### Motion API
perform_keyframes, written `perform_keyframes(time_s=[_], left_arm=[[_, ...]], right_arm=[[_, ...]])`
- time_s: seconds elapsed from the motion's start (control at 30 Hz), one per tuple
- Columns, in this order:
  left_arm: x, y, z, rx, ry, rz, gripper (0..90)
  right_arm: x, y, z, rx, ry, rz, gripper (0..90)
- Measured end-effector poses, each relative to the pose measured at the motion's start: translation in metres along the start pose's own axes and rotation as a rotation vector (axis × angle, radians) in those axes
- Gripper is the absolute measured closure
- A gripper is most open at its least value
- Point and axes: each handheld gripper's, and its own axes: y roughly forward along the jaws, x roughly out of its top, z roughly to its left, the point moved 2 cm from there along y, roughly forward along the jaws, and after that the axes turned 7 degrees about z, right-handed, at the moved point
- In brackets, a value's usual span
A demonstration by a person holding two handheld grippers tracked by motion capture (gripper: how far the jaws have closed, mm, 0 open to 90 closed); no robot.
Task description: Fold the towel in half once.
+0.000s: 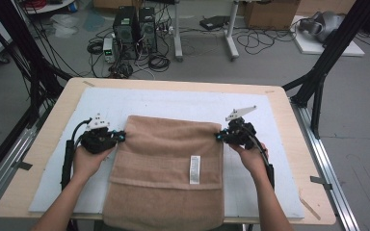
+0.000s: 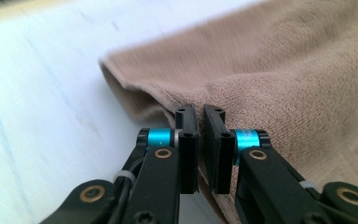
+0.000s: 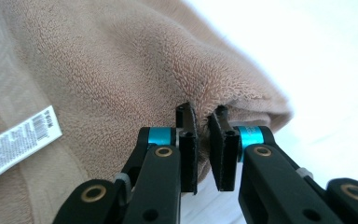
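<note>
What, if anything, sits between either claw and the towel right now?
Nothing visible. The left claw is shut on the towel at its far left edge, the right claw on its far right edge. The white mat beyond the fold looks bare.

Towel: my tan towel (image 1: 166,166) lies folded on the white mat (image 1: 125,101), near edge hanging over the table (image 1: 289,120) front.
Label: a white label (image 1: 194,169) sits on the towel's right half.
Left gripper: my left gripper (image 1: 120,136) pinches the towel's far left corner.
Right gripper: my right gripper (image 1: 220,136) pinches its far right corner.
Floor: computer towers (image 1: 135,29) and cables beyond the table.
</note>
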Motion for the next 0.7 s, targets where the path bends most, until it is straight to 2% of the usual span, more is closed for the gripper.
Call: perform_keyframes(time_s=[0.03, 0.07, 0.1, 0.13, 0.2, 0.23, 0.27, 0.3, 0.33, 0.37, 0.4, 0.43, 0.5, 0.53, 0.57, 0.6, 0.63, 0.7], left_arm=[[0.000, 0.000, 0.000, 0.000, 0.000, 0.000, 84.3], [0.008, -0.001, 0.003, 0.012, -0.002, -0.015, 84.3], [0.025, -0.002, 0.008, 0.033, -0.007, -0.038, 84.3], [0.025, -0.002, 0.008, 0.033, -0.007, -0.038, 84.3], [0.039, -0.002, 0.012, 0.049, -0.010, -0.059, 84.1], [0.044, -0.001, 0.014, 0.063, -0.007, -0.060, 83.6], [0.047, 0.002, 0.017, 0.084, 0.002, -0.058, 80.8], [0.048, 0.005, 0.019, 0.108, 0.005, -0.051, 80.8], [0.047, 0.008, 0.022, 0.105, -0.017, -0.045, 63.6], [0.045, 0.009, 0.025, 0.080, -0.045, -0.030, 59.9], [0.042, 0.010, 0.026, 0.053, -0.052, -0.017, 59.9], [0.038, 0.009, 0.026, 0.045, -0.033, 0.009, 58.6], [0.029, 0.006, 0.022, 0.048, -0.002, -0.002, 58.6], [0.024, 0.004, 0.020, 0.029, -0.015, -0.019, 58.6], [0.019, 0.002, 0.018, 0.011, -0.011, -0.020, 58.5], [0.014, 0.000, 0.016, 0.000, 0.000, -0.013, 58.5], [0.008, -0.002, 0.013, -0.015, 0.007, -0.014, 58.5], [-0.002, -0.004, 0.006, -0.037, 0.033, -0.002, 58.6]], right_arm=[[0.000, 0.000, 0.000, 0.000, 0.000, 0.000, 83.5], [0.013, -0.007, -0.007, -0.032, -0.002, -0.015, 83.4], [0.019, -0.010, -0.011, -0.042, 0.001, -0.024, 83.4], [0.024, -0.013, -0.015, -0.052, 0.005, -0.035, 83.4], [0.033, -0.019, -0.023, -0.071, 0.017, -0.048, 82.2], [0.036, -0.019, -0.027, -0.085, 0.032, -0.060, 77.1], [0.037, -0.019, -0.031, -0.110, 0.051, -0.068, 64.4], [0.037, -0.019, -0.031, -0.110, 0.051, -0.068, 64.4], [0.034, -0.017, -0.039, -0.120, 0.107, -0.057, 55.1], [0.031, -0.016, -0.039, -0.103, 0.119, -0.052, 52.4], [0.031, -0.016, -0.039, -0.103, 0.119, -0.052, 52.4], [0.024, -0.016, -0.033, -0.104, 0.088, -0.050, 52.0], [0.016, -0.016, -0.022, -0.085, 0.054, -0.055, 50.7], [0.012, -0.016, -0.016, -0.077, 0.037, -0.058, 50.5], [0.007, -0.016, -0.010, -0.066, 0.021, -0.056, 50.1], [0.007, -0.016, -0.010, -0.066, 0.021, -0.056, 50.1], [-0.003, -0.014, 0.003, -0.038, -0.008, -0.055, 50.4], [-0.013, -0.013, 0.016, -0.025, -0.034, -0.044, 50.6]])
